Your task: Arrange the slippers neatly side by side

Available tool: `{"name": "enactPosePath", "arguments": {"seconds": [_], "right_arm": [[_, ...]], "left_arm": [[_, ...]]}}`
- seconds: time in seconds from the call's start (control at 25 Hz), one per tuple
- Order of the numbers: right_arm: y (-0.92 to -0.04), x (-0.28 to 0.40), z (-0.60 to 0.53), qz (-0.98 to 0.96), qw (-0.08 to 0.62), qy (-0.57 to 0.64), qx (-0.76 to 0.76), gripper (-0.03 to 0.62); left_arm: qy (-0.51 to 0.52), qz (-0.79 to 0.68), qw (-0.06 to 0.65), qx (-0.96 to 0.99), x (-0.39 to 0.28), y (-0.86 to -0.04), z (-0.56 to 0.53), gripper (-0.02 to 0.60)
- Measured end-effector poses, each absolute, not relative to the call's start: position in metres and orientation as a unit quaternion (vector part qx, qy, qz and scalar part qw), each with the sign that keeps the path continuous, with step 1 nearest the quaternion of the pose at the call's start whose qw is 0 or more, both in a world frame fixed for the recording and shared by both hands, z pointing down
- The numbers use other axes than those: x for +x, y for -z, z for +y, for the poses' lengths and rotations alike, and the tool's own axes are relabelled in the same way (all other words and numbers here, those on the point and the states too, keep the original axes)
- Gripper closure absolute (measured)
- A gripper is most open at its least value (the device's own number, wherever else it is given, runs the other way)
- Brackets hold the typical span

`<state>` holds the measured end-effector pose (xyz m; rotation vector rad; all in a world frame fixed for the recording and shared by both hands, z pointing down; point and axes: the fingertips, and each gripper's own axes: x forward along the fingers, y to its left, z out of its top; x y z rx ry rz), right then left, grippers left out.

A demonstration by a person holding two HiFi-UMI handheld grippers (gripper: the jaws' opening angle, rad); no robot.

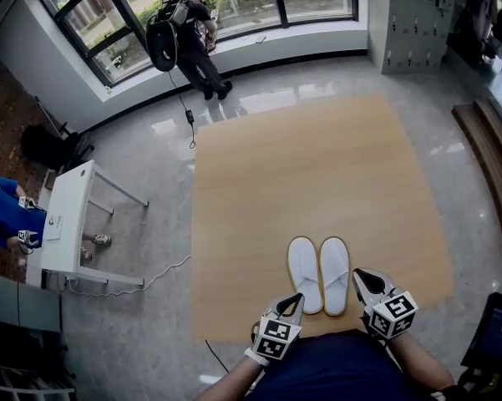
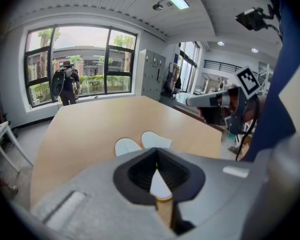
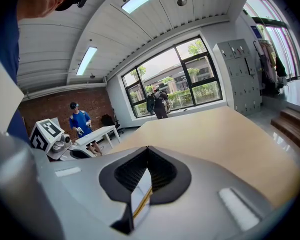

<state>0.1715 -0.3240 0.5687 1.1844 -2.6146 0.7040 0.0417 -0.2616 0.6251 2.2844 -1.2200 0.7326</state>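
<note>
The slippers [image 1: 318,274] lay side by side on the tan mat [image 1: 317,157], long axes running near to far; the left gripper [image 1: 296,298] and right gripper [image 1: 358,274] flanked their heels, fingers closed, empty, equally near.

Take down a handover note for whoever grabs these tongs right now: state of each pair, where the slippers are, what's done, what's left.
The left tongs: shut, empty, close to the heel of the left slipper.
The right tongs: shut, empty, just right of the right slipper.
Slippers: side by side, toes pointing away, near the front edge of the tan mat.
Done: the pair looks parallel and level.
Left: probably only a final check.
</note>
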Motion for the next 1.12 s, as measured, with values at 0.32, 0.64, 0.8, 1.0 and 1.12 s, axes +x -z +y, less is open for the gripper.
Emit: {"name": "enactPosePath", "arguments": {"seconds": [0.32, 0.64, 0.8, 1.0, 1.12], "right_arm": [[-0.572, 0.17, -0.316, -0.882, 0.102, -0.237, 0.394, 0.583], [-0.573, 0.171, -0.314, -0.882, 0.103, -0.24, 0.393, 0.583], [-0.571, 0.173, -0.311, -0.88, 0.103, -0.24, 0.396, 0.583], [-0.573, 0.173, -0.31, -0.88, 0.104, -0.241, 0.396, 0.583], [-0.575, 0.175, -0.312, -0.88, 0.105, -0.24, 0.395, 0.583]], "left_arm": [[-0.27, -0.434, 0.231, 0.828, 0.043, -0.63, -0.255, 0.577], [-0.274, -0.429, 0.233, 0.829, 0.046, -0.63, -0.255, 0.577], [-0.274, -0.427, 0.236, 0.829, 0.048, -0.632, -0.251, 0.577], [-0.273, -0.427, 0.237, 0.829, 0.048, -0.632, -0.25, 0.577], [-0.274, -0.427, 0.238, 0.828, 0.05, -0.634, -0.252, 0.577]]}}
